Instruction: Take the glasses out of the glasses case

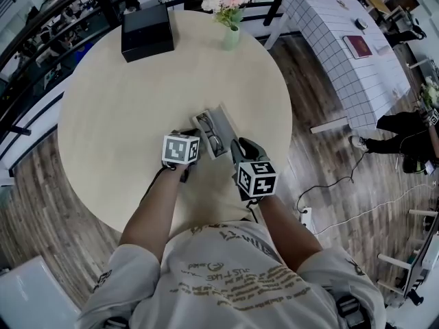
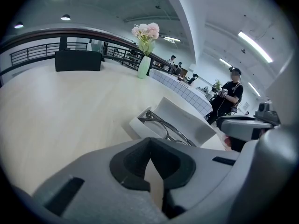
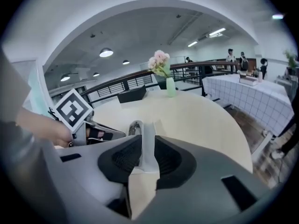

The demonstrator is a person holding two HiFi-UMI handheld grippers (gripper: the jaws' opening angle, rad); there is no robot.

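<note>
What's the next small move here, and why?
Probably open the left gripper and ease it onto the dark-framed glasses: its jaws are shut and empty beside the open white glasses case, the glasses lie inside, and the right gripper grips the case's edge.

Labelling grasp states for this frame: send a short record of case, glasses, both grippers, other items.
case: open, on table
glasses: lying inside case
left gripper: shut, empty, just short of case
right gripper: shut on case's edge
other: black box and vase with flowers at table's far side
</note>
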